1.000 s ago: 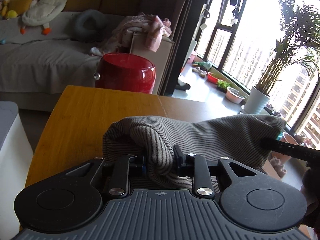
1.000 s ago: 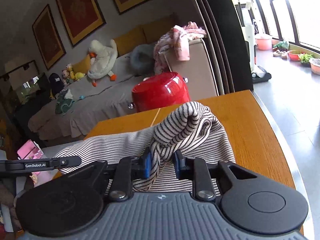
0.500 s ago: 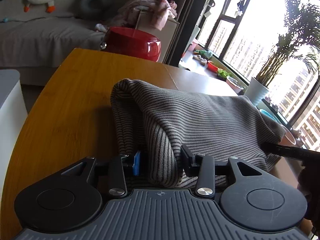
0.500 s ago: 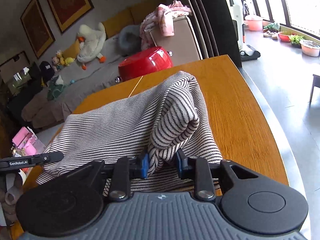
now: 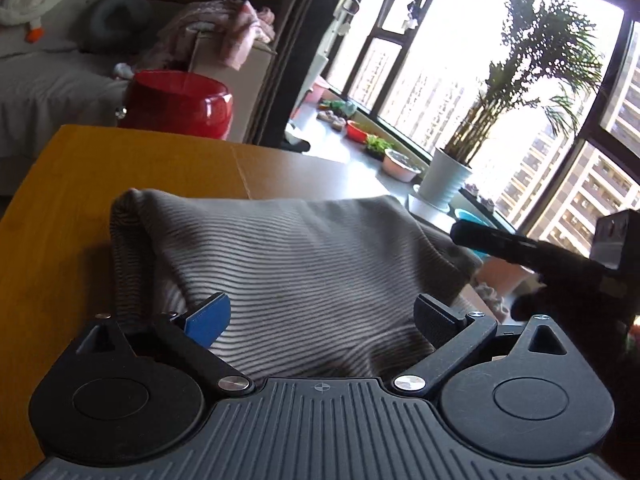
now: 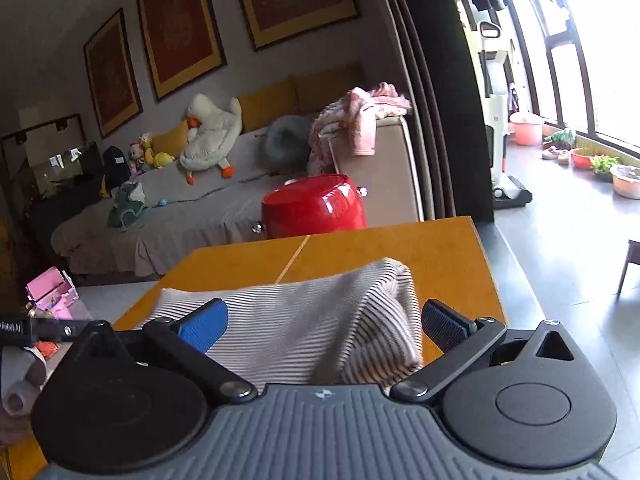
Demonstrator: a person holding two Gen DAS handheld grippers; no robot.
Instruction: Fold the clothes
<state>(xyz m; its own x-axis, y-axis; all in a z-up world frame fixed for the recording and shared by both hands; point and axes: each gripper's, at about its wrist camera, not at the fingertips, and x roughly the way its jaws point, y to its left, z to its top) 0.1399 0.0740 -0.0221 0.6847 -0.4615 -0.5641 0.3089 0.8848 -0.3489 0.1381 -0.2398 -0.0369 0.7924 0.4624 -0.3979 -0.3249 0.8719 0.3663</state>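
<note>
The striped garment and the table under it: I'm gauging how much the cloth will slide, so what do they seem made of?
The striped garment looks like soft ribbed knit, matte, judging by its fine ridges and limp folds. The table looks like wood or wood veneer, smooth with a slight sheen; faint grain and a seam show.

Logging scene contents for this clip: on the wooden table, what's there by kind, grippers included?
Striped garment: 1
Grippers: 2, left gripper and right gripper, both open
Total: 3, on the wooden table
</note>
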